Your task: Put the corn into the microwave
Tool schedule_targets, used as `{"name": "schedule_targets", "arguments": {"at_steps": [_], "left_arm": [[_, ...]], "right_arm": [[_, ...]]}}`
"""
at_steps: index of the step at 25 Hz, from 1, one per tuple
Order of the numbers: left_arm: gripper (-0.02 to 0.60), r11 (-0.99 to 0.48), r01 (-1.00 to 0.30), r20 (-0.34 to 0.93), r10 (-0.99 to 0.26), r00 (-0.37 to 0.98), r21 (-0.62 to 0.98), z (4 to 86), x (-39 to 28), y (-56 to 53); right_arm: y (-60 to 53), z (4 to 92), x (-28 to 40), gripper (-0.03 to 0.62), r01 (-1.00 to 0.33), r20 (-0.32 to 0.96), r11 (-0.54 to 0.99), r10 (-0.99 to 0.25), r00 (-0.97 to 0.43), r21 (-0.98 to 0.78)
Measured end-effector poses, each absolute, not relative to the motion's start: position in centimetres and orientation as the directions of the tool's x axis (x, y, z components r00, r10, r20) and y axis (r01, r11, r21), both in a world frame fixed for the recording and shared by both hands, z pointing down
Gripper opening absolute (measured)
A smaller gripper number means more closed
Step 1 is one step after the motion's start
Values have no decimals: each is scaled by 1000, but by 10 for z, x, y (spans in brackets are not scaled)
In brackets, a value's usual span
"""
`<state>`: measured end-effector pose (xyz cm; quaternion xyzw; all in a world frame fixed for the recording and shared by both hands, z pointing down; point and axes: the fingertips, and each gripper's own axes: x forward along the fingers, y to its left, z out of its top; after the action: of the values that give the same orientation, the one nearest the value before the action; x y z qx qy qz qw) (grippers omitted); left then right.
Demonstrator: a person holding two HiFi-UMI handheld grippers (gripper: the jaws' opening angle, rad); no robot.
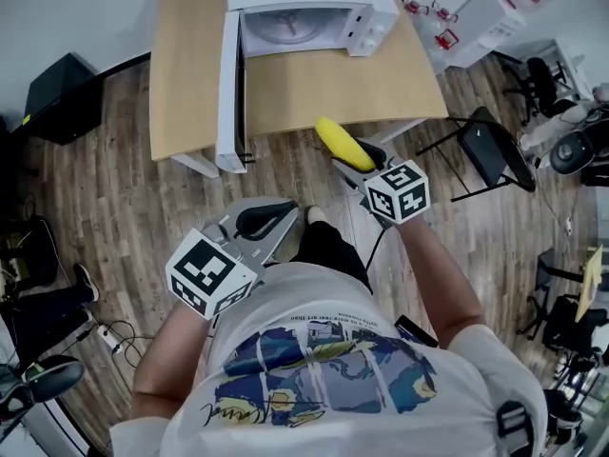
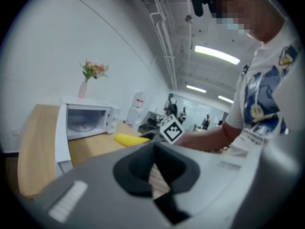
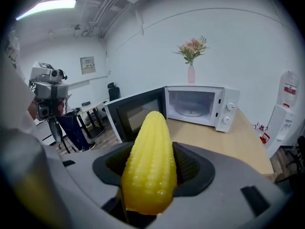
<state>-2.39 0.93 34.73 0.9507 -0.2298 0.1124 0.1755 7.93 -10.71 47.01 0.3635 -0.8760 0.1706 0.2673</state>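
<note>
My right gripper (image 1: 348, 156) is shut on a yellow corn cob (image 1: 334, 141), whose tip points up past the near edge of the wooden table (image 1: 190, 74). In the right gripper view the corn (image 3: 150, 163) stands between the dark pads. The white microwave (image 1: 309, 12) sits at the back of the table with its door (image 1: 231, 89) swung open to the left and its glass plate visible inside (image 3: 193, 112). My left gripper (image 1: 270, 220) hangs low over the floor near my body, shut and holding nothing (image 2: 153, 171). The left gripper view also shows the corn (image 2: 129, 139) and the microwave (image 2: 88, 120).
A black folding chair (image 1: 490, 150) stands right of the table. White boxes (image 1: 485, 12) sit at the back right, a black case (image 1: 62, 98) at the left. A vase of flowers (image 3: 191, 63) stands on the microwave. Cables and a power strip (image 1: 107, 336) lie on the wooden floor.
</note>
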Motion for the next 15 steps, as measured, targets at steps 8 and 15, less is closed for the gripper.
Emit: {"name": "schedule_targets", "arguments": {"at_steps": [8, 15], "left_arm": [[9, -801, -534, 279, -465, 840, 272, 334, -8, -66], [8, -746, -615, 299, -544, 784, 255, 338, 8, -137]], "right_arm": [[-222, 491, 68, 253, -664, 614, 743, -488, -620, -80], [-330, 512, 55, 253, -602, 609, 796, -449, -654, -60]]}}
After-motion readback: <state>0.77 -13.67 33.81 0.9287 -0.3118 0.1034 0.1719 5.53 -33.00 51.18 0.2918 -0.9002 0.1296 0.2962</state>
